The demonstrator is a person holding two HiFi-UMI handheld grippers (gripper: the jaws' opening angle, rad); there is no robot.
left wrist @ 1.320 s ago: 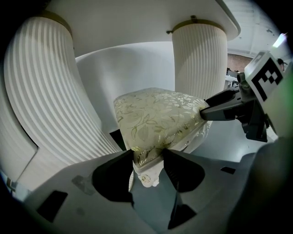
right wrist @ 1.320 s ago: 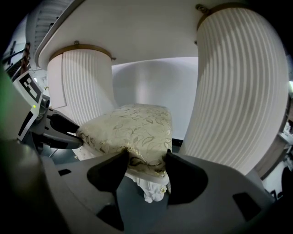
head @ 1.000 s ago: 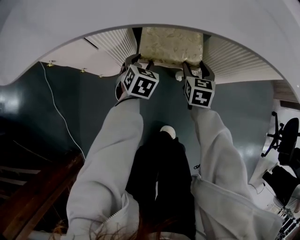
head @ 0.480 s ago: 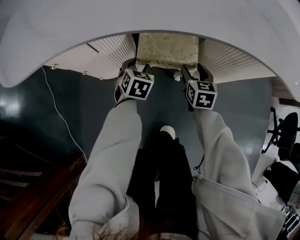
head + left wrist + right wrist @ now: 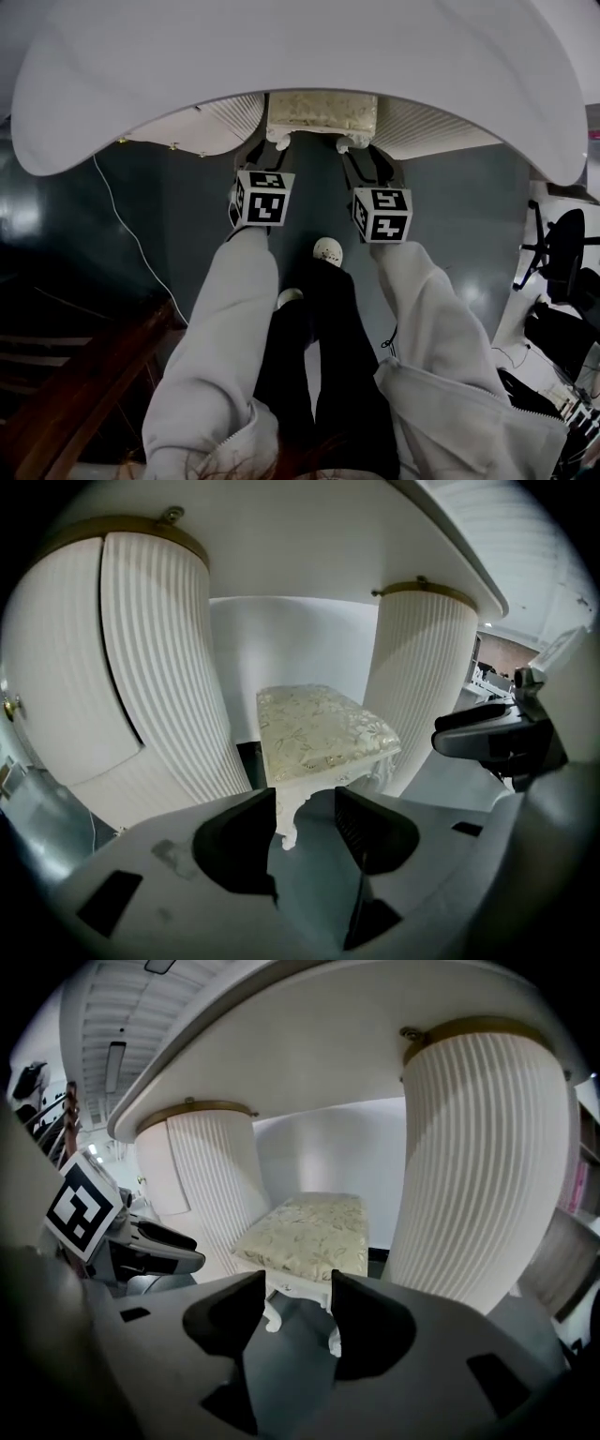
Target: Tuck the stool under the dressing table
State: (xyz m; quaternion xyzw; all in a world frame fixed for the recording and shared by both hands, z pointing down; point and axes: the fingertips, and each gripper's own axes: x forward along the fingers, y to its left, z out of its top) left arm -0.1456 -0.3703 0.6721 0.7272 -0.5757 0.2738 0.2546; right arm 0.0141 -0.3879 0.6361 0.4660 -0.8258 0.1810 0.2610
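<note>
While stool (image 5: 322, 111) sits under dressing table (image 5: 300, 56) between fluted pedestals (image 5: 150, 667), left gripper (image 5: 305, 803) part-open and empty, right gripper (image 5: 298, 1288) jaws just been closing, still apart, nothing between them, both clear of stool

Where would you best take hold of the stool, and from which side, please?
On the stool, grip the white front rail under the cushion, near the front legs, coming in level from the open front. Fluted pedestals flank both sides and the tabletop covers it, so probably only that edge is reachable. The rail also looks firmer than the padding.
</note>
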